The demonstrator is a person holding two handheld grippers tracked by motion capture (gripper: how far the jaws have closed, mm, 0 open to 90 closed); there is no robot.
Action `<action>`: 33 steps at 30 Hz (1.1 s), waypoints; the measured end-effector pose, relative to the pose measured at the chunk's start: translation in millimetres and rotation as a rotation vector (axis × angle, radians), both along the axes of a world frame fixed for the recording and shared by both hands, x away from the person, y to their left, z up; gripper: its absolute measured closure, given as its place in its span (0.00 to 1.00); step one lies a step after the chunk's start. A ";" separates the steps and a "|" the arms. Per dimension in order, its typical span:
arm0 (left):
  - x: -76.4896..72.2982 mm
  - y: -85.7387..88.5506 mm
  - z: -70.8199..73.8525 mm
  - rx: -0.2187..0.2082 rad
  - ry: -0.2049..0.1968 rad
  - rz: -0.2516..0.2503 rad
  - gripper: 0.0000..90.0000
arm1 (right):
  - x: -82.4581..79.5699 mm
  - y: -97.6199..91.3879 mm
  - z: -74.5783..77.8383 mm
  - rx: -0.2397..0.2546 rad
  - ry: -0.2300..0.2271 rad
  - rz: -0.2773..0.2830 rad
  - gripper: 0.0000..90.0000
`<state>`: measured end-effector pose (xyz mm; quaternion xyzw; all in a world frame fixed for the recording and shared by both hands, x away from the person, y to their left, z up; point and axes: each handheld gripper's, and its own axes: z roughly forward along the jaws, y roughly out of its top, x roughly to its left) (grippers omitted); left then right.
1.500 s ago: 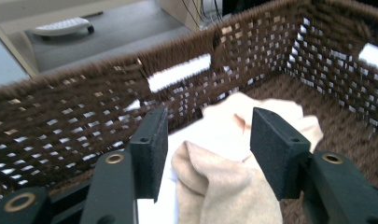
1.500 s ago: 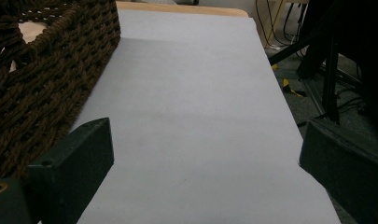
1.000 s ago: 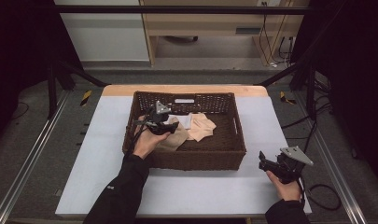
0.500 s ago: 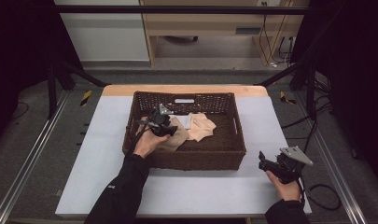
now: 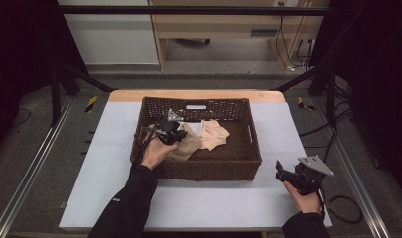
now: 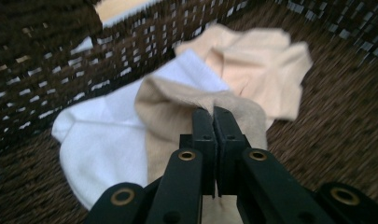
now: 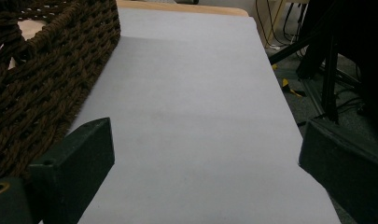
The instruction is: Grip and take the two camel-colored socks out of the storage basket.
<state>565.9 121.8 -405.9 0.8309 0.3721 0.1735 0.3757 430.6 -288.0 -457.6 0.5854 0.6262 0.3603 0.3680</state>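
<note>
Socks in a wicker basket (image 5: 203,168), and the left claw (image 6: 213,114) is right down among them. Its jaws have just been closing, and now they are pinched tight on a fold of the tan sock (image 6: 177,105), which lies inside the basket, towards the basket's left wall. Just beside it, partly under its edge, there's a white sock (image 6: 98,135), and a peach sock (image 6: 261,70) sits beyond it, nearer the basket's middle. All three look to be resting on the basket floor, so nothing is out yet.

Over by the basket's near right corner, the right claw (image 7: 205,158) hangs just off the tabletop (image 5: 114,148), jaws spread wide with nothing between them.

My read: the grab is made, the lift is the next job. Getting that tan sock clear of the basket is all to come, and the other two wait their turn.
</note>
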 end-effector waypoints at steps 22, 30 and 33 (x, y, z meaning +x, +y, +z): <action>-51.6 18.5 78.8 -0.325 -0.304 0.040 0.98 | -0.3 -1.2 0.7 -0.003 -0.009 -0.004 0.04; -80.8 22.6 96.6 -0.347 -0.330 0.012 0.98 | -1.5 -1.8 1.2 -0.005 -0.011 -0.005 0.04; -92.5 25.5 102.5 -0.371 -0.335 -0.009 0.98 | -1.4 -2.1 1.1 -0.006 -0.011 -0.004 0.04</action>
